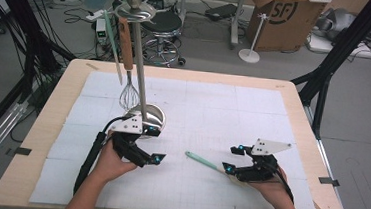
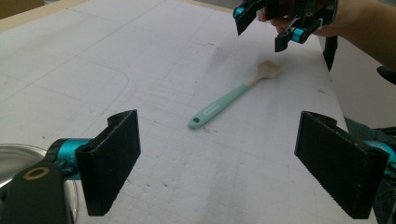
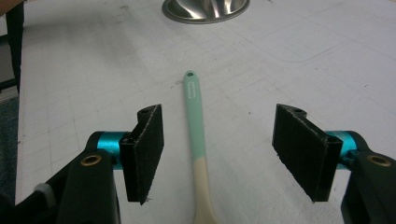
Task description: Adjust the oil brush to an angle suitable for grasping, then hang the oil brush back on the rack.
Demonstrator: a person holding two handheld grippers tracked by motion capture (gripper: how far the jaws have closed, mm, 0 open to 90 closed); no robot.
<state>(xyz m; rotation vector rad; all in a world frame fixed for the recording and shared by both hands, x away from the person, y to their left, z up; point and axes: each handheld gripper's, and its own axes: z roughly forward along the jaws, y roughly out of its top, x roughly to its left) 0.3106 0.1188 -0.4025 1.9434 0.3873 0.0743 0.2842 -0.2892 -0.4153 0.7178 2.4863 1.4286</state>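
A spatula [image 1: 201, 160] with a mint-green handle and a cream head lies flat on the white mat [image 1: 208, 106]. My right gripper [image 1: 232, 158] is low over its head end and stands open. In the right gripper view the spatula [image 3: 194, 121] runs between the two pads without touching either, handle pointing away from my right gripper [image 3: 219, 154]. My left gripper [image 1: 155, 145] is open with nothing between its pads, a short way left of the handle tip. The left gripper view looks past my left gripper [image 2: 215, 163] to the spatula [image 2: 224, 103] and the right gripper [image 2: 271, 25] beyond.
A steel utensil stand [image 1: 141, 66] rises from a round base [image 1: 145, 115] just behind my left gripper. A wooden-handled whisk [image 1: 129, 95] and a pale green utensil [image 1: 113, 46] hang from it. The base [image 3: 205, 9] lies beyond the spatula's handle.
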